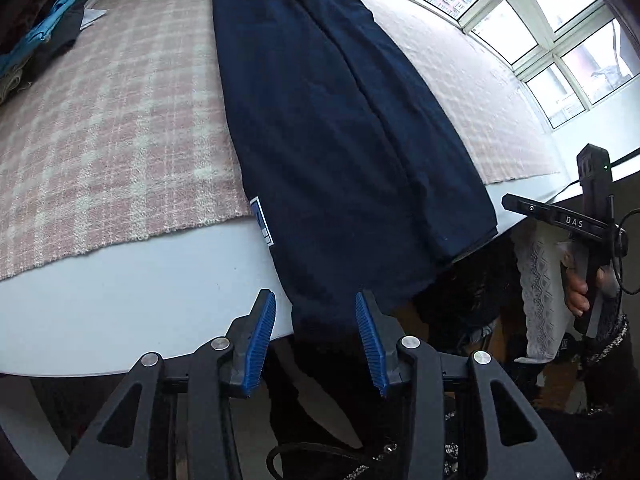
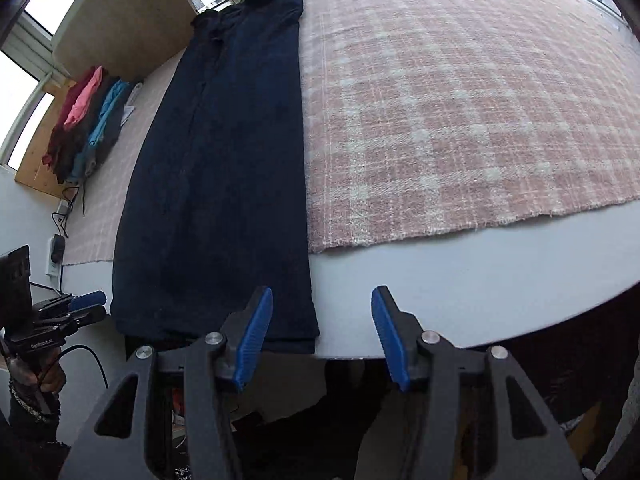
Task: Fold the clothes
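A pair of dark navy trousers lies folded lengthwise, leg over leg, stretching from the table's far edge by the windows to its near edge, where the cuffs hang a little over the rim. Most of the trousers rest on a pink-and-white checked cloth that covers the table except for a bare grey strip along the near edge. A small blue-and-white label shows at the trousers' side near that strip. The left gripper hovers just off the near edge with its blue-padded fingers spread apart and holding nothing, the hanging cuffs seen between them. The right gripper is likewise parted and empty, at the near edge just beside the cuffs' corner. At the table's far left corner a stack of folded clothes in pink, dark and light blue sits against a wooden panel. Windows run along the far side.
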A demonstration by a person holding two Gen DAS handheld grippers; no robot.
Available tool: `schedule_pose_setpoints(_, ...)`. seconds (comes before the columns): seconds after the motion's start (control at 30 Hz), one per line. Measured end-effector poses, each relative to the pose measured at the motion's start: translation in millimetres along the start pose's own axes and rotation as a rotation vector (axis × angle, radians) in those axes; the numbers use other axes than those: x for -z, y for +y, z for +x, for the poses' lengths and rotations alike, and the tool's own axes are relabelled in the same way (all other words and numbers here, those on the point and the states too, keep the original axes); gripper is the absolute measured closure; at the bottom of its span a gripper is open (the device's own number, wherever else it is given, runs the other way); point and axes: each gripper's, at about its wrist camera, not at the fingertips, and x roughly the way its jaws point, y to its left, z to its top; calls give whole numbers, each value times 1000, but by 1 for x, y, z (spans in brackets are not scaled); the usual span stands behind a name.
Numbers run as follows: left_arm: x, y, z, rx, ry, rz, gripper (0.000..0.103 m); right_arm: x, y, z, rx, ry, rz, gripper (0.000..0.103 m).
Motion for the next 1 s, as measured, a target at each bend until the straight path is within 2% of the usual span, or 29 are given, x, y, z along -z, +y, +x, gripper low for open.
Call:
schedule_pose_setpoints(0.3,7,-13,13,-46,-8,-18,62,10,13,11,12,21,-102,52)
schedule_pose_setpoints(0.37,7,-16,15,-48,-11,-16,64,11,19,13,-2,24,-132,58)
schedule_pose_setpoints(0.43,9,-20,17,-59,-9,-2,84,12,26,15,1,39,-179,85)
schedule_pose_setpoints(0.47,10,-21,18,-57,-6,1,95,13,29,16,3,47,-202,91)
schedule_pose_setpoints(0.5,10,-20,16,-51,-9,0,98,13,28,15,5,51,-206,95)
schedule_pose_setpoints(0.6,13,-17,0,-29,-29,10,98,14,23,12,11,59,-209,96)
schedule_pose_setpoints(0.7,18,-17,-15,-80,-56,39,98,14,18,8,16,67,-211,99)
schedule_pose_setpoints(0.73,19,-16,-15,-103,-59,42,98,14,16,7,18,69,-212,99)
schedule_pose_setpoints(0.77,20,-12,-12,-105,-52,27,103,14,14,6,20,72,-213,99)
schedule_pose_setpoints(0.87,24,-1,1,-83,-16,-48,102,15,11,1,20,75,-214,98)
schedule_pose_setpoints(0.9,25,-1,2,-81,-11,-50,98,15,11,-2,15,71,-212,95)
schedule_pose_setpoints(0.93,27,-2,4,-79,-5,-53,94,15,11,-4,11,68,-210,86)
schedule_pose_setpoints(0.97,28,-2,2,-72,-6,-58,86,15,11,-7,7,64,-209,79)
schedule_pose_setpoints(1.0,29,-3,0,-63,-10,-64,78,15,10,-10,2,61,-207,65)
